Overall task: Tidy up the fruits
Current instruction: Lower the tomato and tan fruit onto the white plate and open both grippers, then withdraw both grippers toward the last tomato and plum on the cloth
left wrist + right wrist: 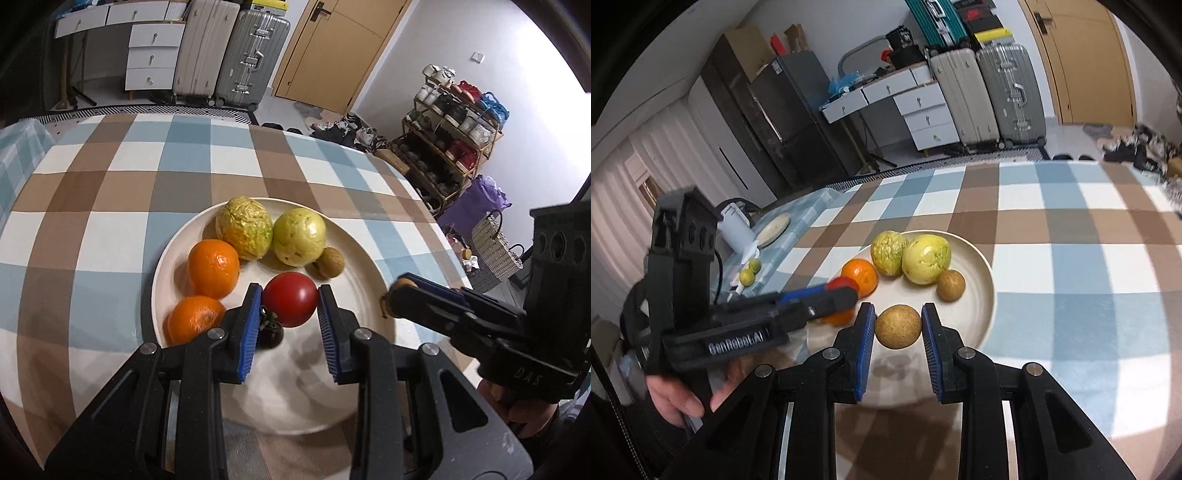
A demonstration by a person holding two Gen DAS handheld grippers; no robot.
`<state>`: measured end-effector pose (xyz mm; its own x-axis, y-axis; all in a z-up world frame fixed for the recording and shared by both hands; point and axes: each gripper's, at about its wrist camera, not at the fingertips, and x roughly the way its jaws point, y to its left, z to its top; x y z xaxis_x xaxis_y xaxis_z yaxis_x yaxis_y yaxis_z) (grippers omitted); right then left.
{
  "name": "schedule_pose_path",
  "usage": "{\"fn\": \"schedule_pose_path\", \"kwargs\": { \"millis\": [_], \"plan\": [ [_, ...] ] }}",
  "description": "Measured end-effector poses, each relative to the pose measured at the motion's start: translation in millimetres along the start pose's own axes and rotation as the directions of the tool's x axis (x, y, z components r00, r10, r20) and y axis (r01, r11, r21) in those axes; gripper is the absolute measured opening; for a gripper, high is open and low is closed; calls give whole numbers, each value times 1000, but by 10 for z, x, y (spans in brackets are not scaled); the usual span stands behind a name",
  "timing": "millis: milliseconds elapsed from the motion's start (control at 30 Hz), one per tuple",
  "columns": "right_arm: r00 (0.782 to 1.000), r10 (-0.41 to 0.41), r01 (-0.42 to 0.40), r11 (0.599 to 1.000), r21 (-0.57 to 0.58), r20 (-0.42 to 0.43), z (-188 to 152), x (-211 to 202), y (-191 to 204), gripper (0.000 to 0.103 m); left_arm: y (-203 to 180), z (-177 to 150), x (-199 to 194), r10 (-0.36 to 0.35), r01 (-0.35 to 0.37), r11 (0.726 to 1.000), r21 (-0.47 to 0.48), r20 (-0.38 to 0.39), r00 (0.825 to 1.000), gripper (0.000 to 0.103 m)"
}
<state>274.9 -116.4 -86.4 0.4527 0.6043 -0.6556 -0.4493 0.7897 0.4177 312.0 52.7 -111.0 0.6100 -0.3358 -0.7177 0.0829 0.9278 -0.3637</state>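
A cream plate (369, 266) (982, 291) on the checked tablecloth holds two oranges (213, 267), a wrinkled yellow-green fruit (244, 227), a smooth green guava (299, 236), a small brown kiwi-like fruit (330, 261) (950, 285) and a dark mangosteen (270, 330). My left gripper (290, 308) is shut on a red tomato (291, 299) just above the plate. My right gripper (898, 326) is shut on a round brown fruit (898, 326) over the plate's near rim; it shows at the right of the left wrist view (402, 295).
At the table's left end sit a white jug (735, 225), a small plate (774, 229) and two limes (750, 271). Suitcases (251, 55), drawers and a door stand behind. A shoe rack (450, 140) and basket (495, 243) stand to the right.
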Motion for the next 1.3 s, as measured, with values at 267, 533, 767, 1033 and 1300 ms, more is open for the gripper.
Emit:
{"fn": "schedule_pose_path", "kwargs": {
  "millis": [267,533,767,1033,1300],
  "plan": [
    [999,-11,12,999,39,-38,154,351,-108,26,41,64,229,5,-5,1000,13,-23,1000,27],
    [998,-17,21,998,66,-63,210,541,-125,26,57,91,339,12,-12,1000,7,-28,1000,27],
    [997,-39,45,995,85,-73,234,599,-136,28,103,121,345,9,-9,1000,-7,-30,1000,28],
    [999,-19,21,997,76,-30,204,366,-84,44,41,99,190,10,-10,1000,-13,-6,1000,33],
    [995,-27,17,994,105,94,103,-261,-27,77,-146,21,-210,19,-19,1000,10,51,999,62]
  ]
}}
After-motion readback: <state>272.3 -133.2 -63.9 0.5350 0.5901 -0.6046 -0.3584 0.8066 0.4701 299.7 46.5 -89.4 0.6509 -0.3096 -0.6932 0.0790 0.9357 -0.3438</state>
